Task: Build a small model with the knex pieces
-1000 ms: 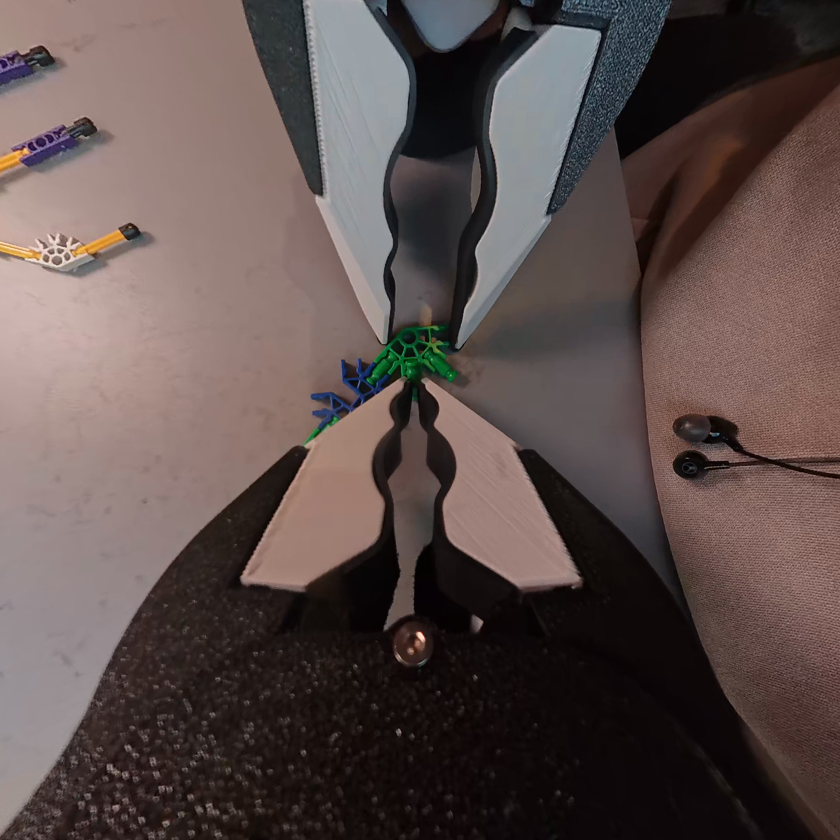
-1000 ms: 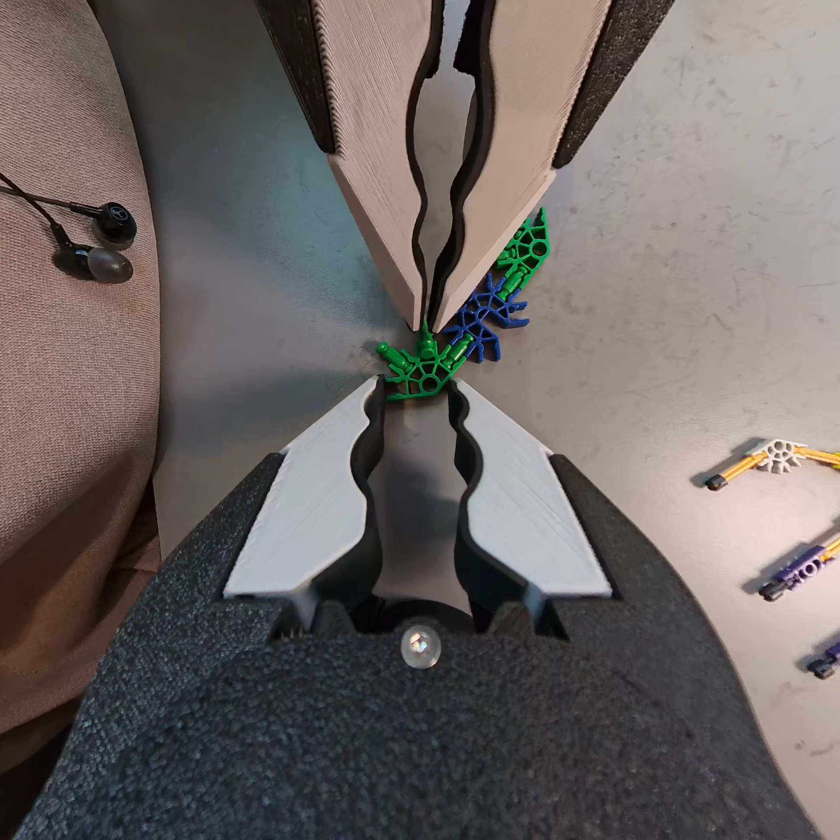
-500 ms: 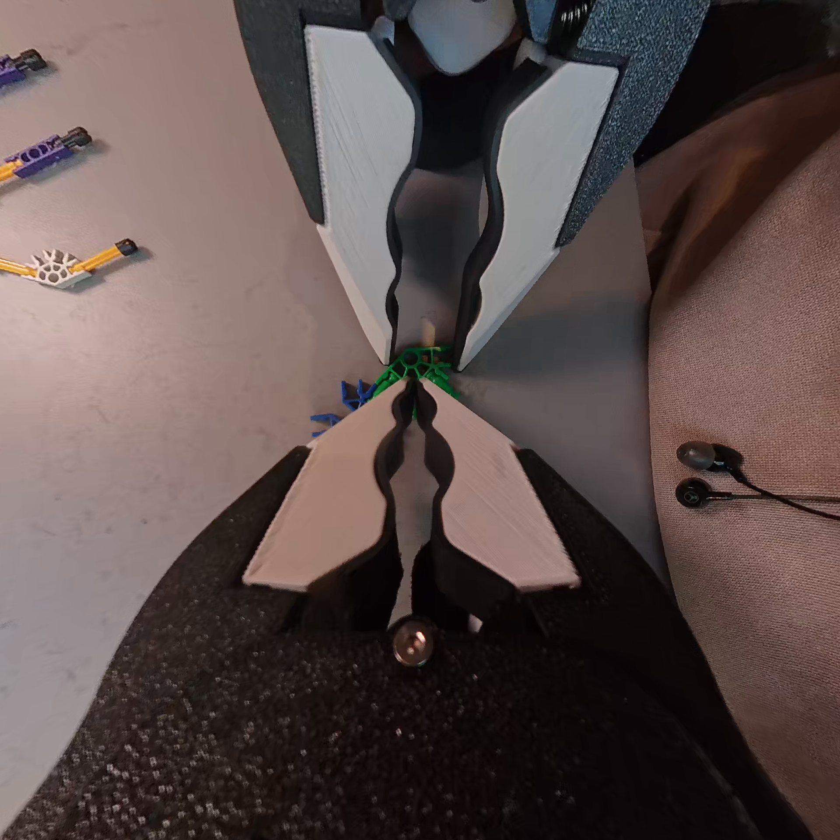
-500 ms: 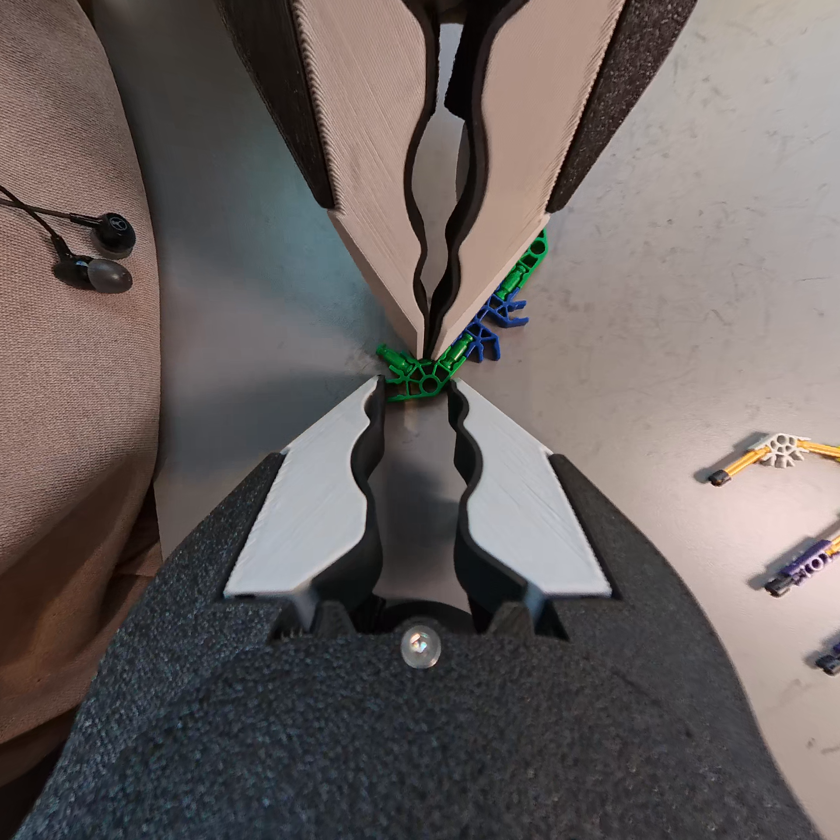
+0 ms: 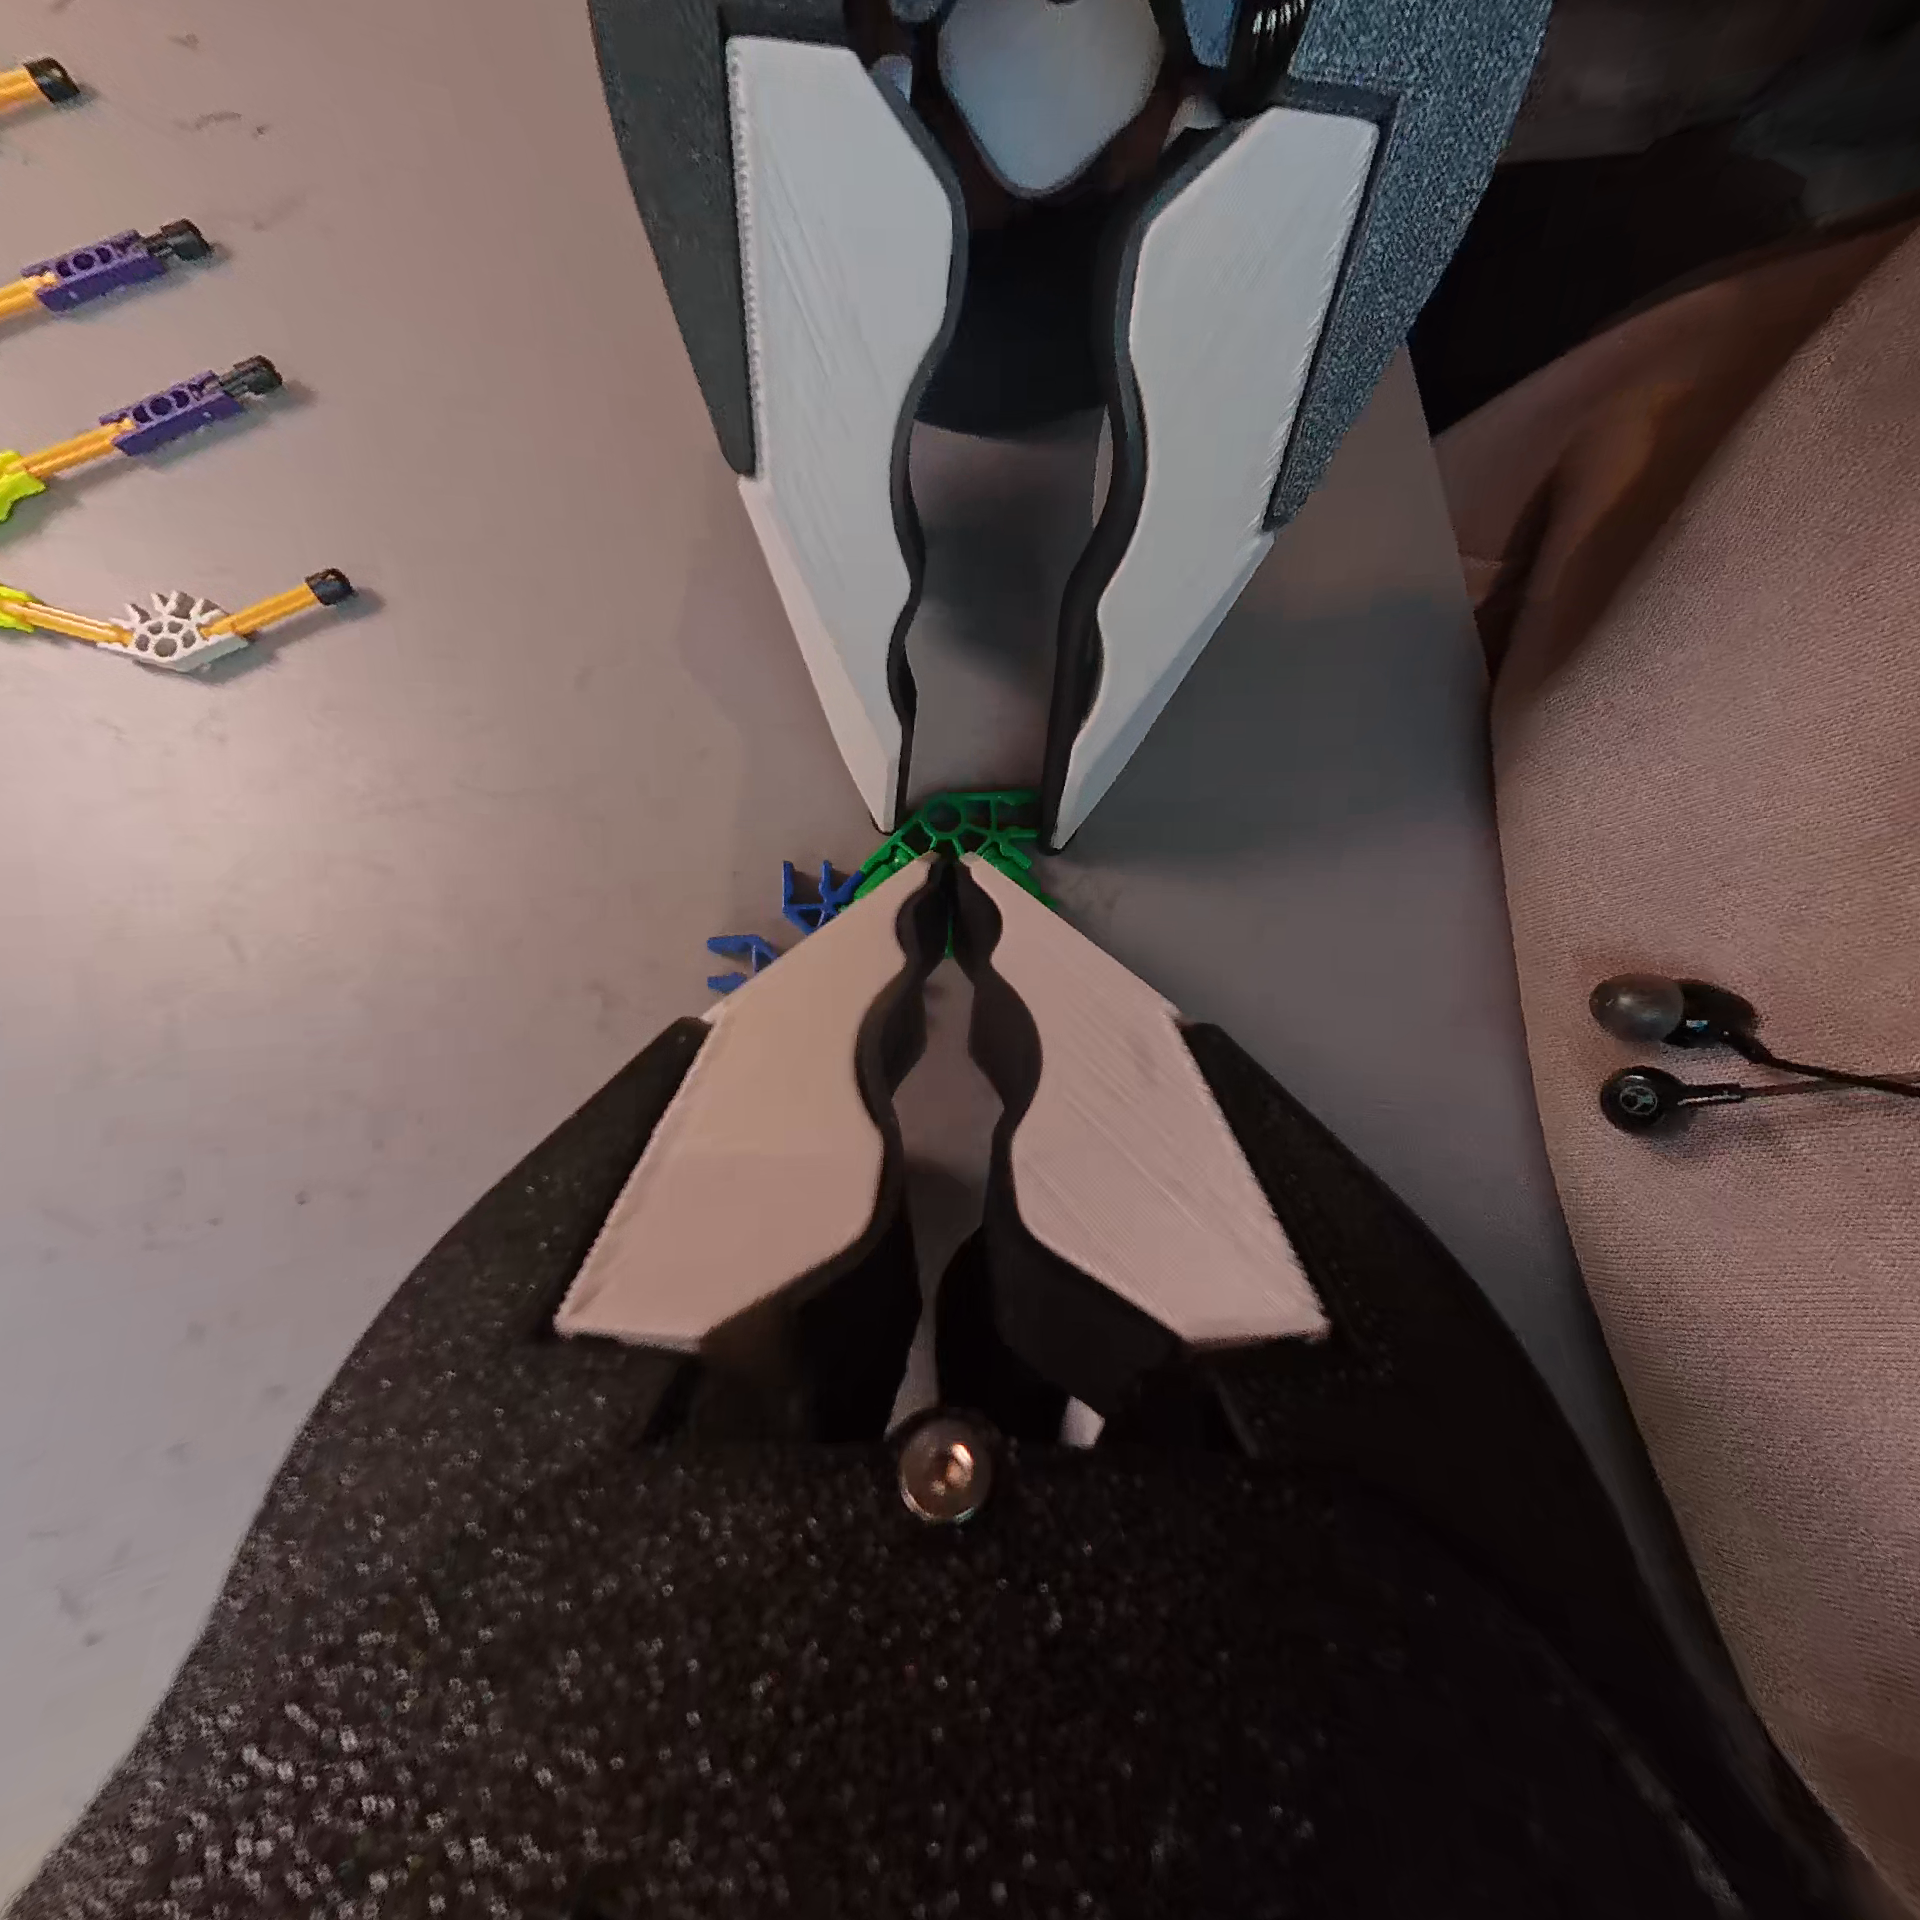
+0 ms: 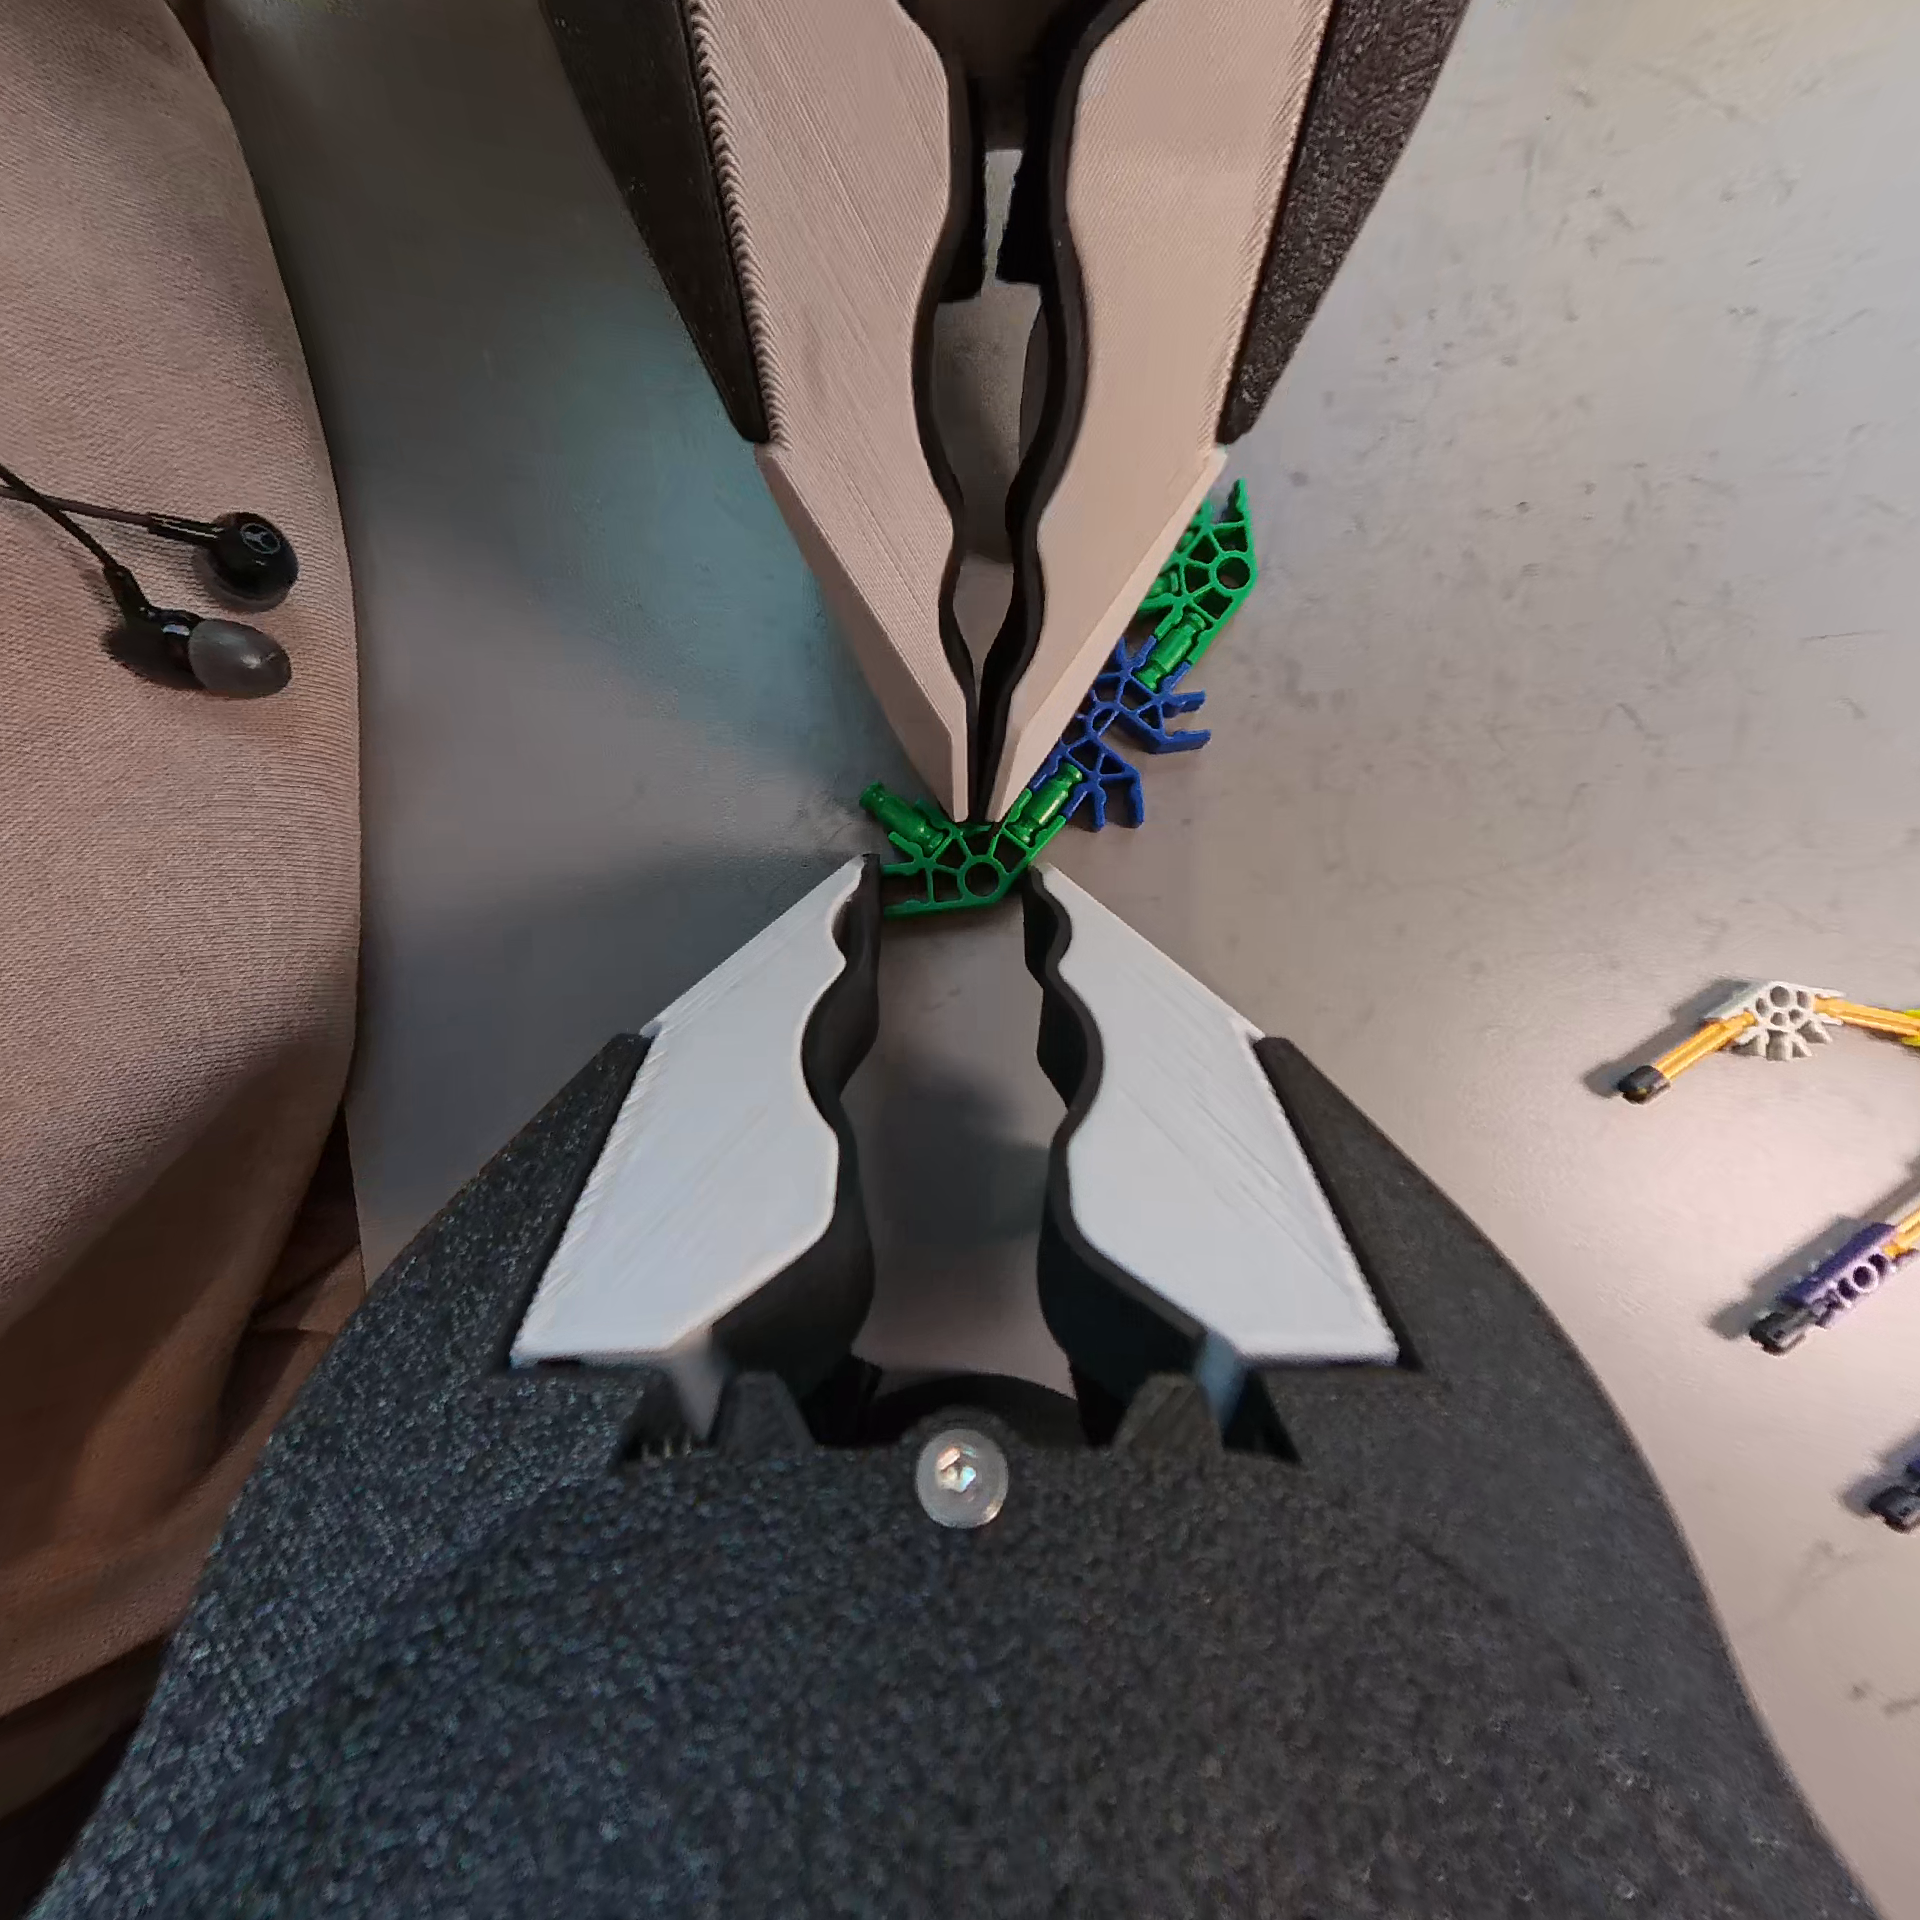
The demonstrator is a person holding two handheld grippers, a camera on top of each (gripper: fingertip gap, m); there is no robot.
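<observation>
A green fan-shaped connector (image 6: 966,878) lies on the grey table (image 6: 1507,520), joined by short green rods to a blue connector (image 6: 1127,717) and a second green connector (image 6: 1216,566). My right gripper (image 6: 951,868) is shut on the near green connector, one fingertip on each side. My left gripper (image 6: 977,805) comes from the opposite side, shut on a short green rod that is almost hidden, its tips against the connector's top edge. In the left wrist view, my left gripper (image 5: 951,871) meets the green connector (image 5: 961,821) held by the right gripper (image 5: 971,831). The blue connector (image 5: 816,899) shows beside it.
Yellow rods with purple connectors (image 5: 166,405) and a grey connector (image 5: 171,629) lie farther off on the table; they also show in the right wrist view (image 6: 1782,1018). Black earphones (image 5: 1642,1049) rest on beige cloth (image 5: 1714,727) past the table's edge. Left and right tips are no more than a few centimetres apart.
The two grippers have closed the gap between them. The green rod stub in the left gripper, visible a second ago, is now hidden against the connector.
</observation>
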